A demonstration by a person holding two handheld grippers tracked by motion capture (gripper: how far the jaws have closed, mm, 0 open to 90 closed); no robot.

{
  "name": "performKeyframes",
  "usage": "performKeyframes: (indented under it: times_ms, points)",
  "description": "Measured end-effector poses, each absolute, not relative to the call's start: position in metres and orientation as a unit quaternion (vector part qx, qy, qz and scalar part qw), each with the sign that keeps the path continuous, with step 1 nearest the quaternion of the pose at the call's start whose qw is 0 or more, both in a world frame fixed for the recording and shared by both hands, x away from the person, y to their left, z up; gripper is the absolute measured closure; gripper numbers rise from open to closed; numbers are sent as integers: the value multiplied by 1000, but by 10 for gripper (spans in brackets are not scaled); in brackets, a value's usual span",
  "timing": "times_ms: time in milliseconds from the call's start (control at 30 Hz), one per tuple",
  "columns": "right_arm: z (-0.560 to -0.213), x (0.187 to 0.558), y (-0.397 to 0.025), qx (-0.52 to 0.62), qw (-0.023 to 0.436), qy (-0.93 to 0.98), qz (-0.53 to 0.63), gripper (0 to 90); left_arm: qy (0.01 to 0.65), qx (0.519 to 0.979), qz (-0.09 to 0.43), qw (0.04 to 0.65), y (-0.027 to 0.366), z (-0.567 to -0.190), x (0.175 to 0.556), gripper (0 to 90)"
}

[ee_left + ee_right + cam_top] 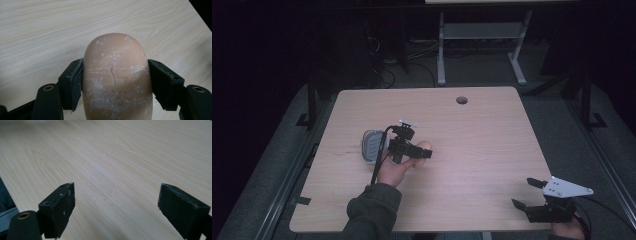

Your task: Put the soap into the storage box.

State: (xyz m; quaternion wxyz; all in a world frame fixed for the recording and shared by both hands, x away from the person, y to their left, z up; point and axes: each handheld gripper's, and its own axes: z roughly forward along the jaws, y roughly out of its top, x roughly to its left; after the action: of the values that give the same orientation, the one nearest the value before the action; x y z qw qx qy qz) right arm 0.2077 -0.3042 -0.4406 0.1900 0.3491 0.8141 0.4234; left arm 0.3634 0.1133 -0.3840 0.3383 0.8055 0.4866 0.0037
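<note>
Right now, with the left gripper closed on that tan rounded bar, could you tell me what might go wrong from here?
1. The tan rounded bar shows a crack and white crumbly patches between the left gripper fingers; squeezing harder may break it.
2. Its sides are curved and smooth, so it could slip out.
3. The grey ribbed dish lies close beside the left hand on the wooden table; a careless move might knock it.

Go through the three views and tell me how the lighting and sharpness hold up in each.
High view: dim, the room beyond the table nearly black, the small things soft. Left gripper view: bright and even, the peach-coloured bar between the jaws of the left gripper sharp, its white flecks clear. Right gripper view: a soft sheen on the wood, the right gripper in shade.
</note>
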Motion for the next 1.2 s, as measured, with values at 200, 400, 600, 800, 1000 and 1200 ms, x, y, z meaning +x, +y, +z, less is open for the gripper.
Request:
performKeyframes:
  times_ms: [200,400,600,800,1000,1200]
  points:
    - [-441,208,-304,347,191,815,424,138,495,798,-3,344,125,-380,367,323]
    - [-441,208,-304,348,190,815,423,138,506,787,-4,353,135,-378,369,322]
    - [-441,209,-304,347,191,815,423,138,516,777,-9,360,148,-374,372,323]
    - [-441,209,-305,348,191,815,423,138,528,767,-11,365,161,-371,375,323]
    - [-441,209,-305,348,191,815,423,138,539,754,-16,375,173,-368,379,323]
    - [-441,209,-305,349,190,814,424,138,553,741,-18,380,186,-366,382,323]
